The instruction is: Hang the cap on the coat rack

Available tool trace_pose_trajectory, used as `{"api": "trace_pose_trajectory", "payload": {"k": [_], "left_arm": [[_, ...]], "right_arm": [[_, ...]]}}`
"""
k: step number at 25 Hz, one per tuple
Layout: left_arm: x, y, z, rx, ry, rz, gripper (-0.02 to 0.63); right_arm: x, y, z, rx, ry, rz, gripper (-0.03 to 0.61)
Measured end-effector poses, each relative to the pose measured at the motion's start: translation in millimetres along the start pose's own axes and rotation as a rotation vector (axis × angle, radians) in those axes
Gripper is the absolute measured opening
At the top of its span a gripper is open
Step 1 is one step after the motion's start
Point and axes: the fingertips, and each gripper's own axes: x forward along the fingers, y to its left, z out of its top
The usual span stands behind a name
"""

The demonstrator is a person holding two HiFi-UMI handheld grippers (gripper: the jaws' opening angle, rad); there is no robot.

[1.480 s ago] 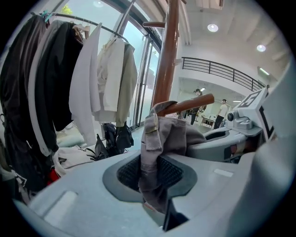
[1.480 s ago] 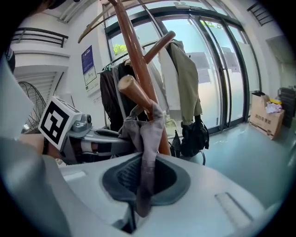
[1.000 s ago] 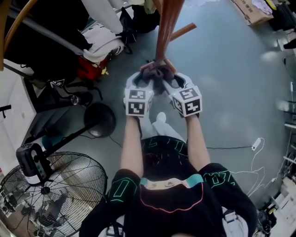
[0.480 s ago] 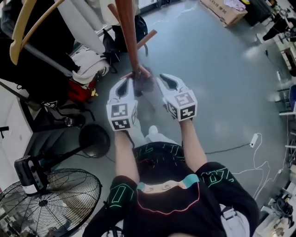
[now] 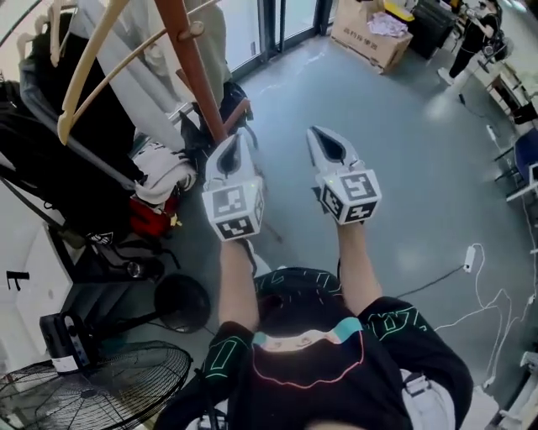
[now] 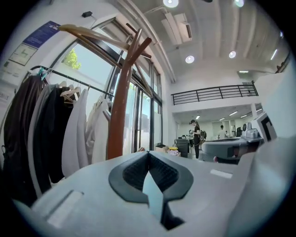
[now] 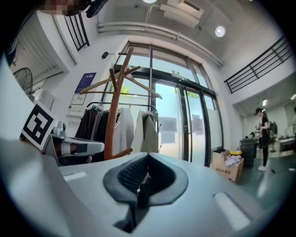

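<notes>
The coat rack (image 5: 192,67) is a red-brown wooden pole with curved pale arms, at the upper left of the head view. It also rises in the left gripper view (image 6: 121,106) and the right gripper view (image 7: 112,115). My left gripper (image 5: 238,139) is held up right beside the pole, jaws shut with nothing between them (image 6: 149,156). My right gripper (image 5: 320,134) is level with it a little to the right, also shut and empty (image 7: 147,160). I cannot make out a cap in any view.
A clothes rail with dark and white garments (image 5: 59,134) stands left of the rack, with a red bag (image 5: 151,215) below it. A floor fan (image 5: 92,386) is at the lower left. Glass doors (image 5: 277,21) and a cardboard box (image 5: 370,29) lie ahead. A cable (image 5: 471,260) runs along the floor on the right.
Both grippers rose from low by the rack's foot, where a dark thing sat between them, and both sets of jaws closed. The head view tilted upward.
</notes>
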Motion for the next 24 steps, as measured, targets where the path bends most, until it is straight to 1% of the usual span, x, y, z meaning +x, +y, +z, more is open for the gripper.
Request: {"api": "trace_pose_trajectory", "payload": {"k": [2, 5, 8, 12, 14, 24], "left_arm": [[5.5, -14.8, 11.6, 0.006, -0.018, -0.021, 0.011], [11.0, -32.7, 25.3, 0.02, -0.049, -0.046, 0.011], [15.7, -40.1, 30.5, 0.024, -0.065, -0.048, 0.011], [22.6, -49.9, 39.0, -0.002, -0.111, -0.081, 0.011], [26.0, -56.1, 39.2, -0.007, -0.114, -0.092, 0.011], [47.0, -90.4, 40.8, 0.025, -0.089, -0.131, 0.011]], "right_arm": [[-8.4, -15.3, 14.4, -0.008, -0.029, -0.041, 0.003], [-19.6, -33.1, 27.9, -0.014, -0.057, -0.075, 0.003], [-27.2, -45.1, 33.5, -0.022, -0.07, -0.098, 0.003], [-33.0, -55.8, 34.2, -0.027, -0.077, -0.12, 0.003], [-37.1, -62.2, 35.0, -0.027, -0.079, -0.13, 0.003], [-54.0, -95.2, 35.1, -0.038, -0.071, -0.167, 0.003]]}}
